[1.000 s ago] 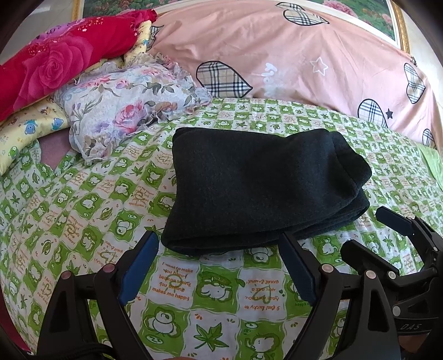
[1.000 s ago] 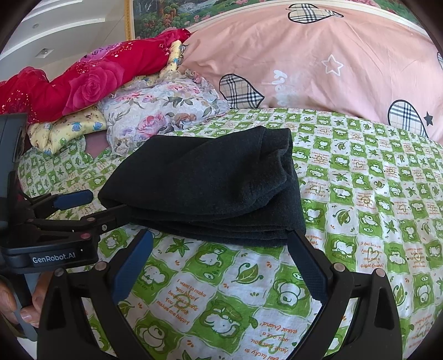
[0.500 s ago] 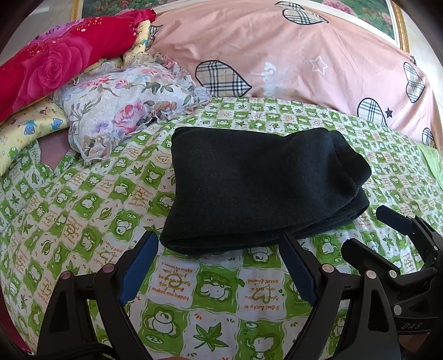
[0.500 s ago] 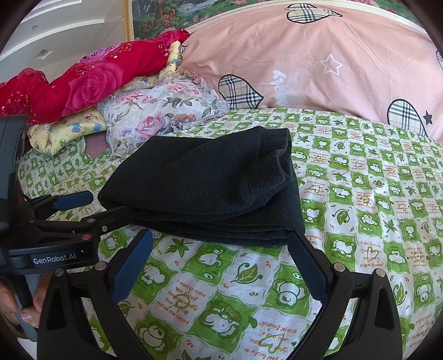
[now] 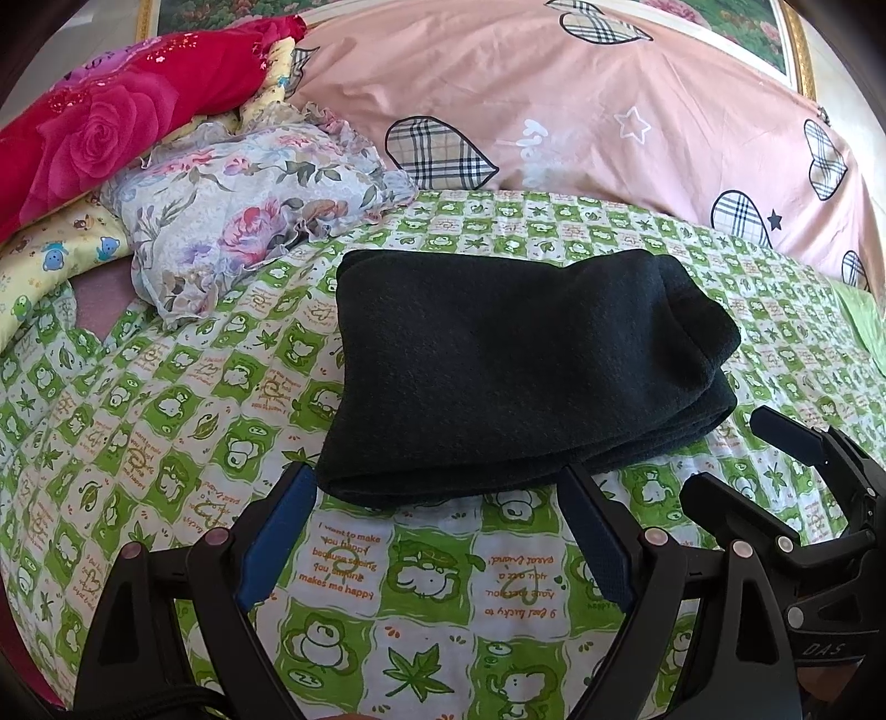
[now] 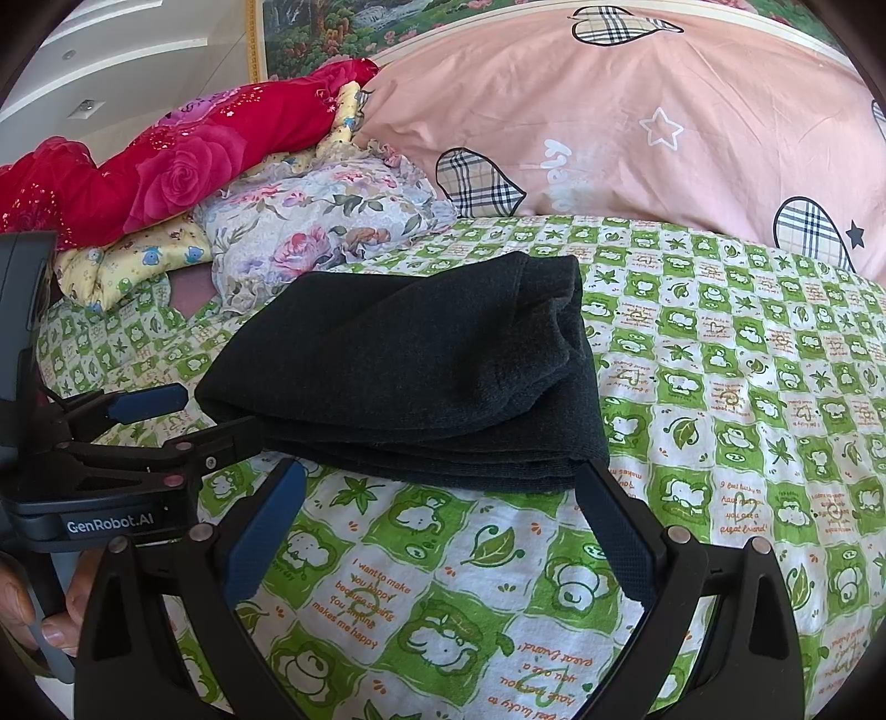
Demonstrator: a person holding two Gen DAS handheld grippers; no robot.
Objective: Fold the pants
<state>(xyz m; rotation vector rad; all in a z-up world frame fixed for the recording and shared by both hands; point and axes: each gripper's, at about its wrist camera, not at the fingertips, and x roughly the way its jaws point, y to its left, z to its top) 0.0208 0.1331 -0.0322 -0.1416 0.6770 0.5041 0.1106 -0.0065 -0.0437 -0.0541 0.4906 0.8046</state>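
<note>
The dark pants (image 5: pixel 509 365) lie folded in a thick rectangular stack on the green-and-white patterned bedsheet (image 5: pixel 166 421). They also show in the right wrist view (image 6: pixel 421 371). My left gripper (image 5: pixel 437 498) is open and empty, its tips just short of the stack's near edge. My right gripper (image 6: pixel 443 493) is open and empty, also just in front of the stack. The right gripper shows at the lower right of the left wrist view (image 5: pixel 786 443), and the left gripper at the left of the right wrist view (image 6: pixel 166 415).
A large pink quilt with plaid hearts (image 5: pixel 581 105) lies behind the pants. A floral pillow (image 5: pixel 243 205), a red rose blanket (image 5: pixel 111 127) and a yellow cartoon pillow (image 5: pixel 44 260) are piled at the back left. A framed picture (image 6: pixel 387 22) hangs behind.
Both grippers have barely shifted; the view has crept slightly. The pants have not moved.
</note>
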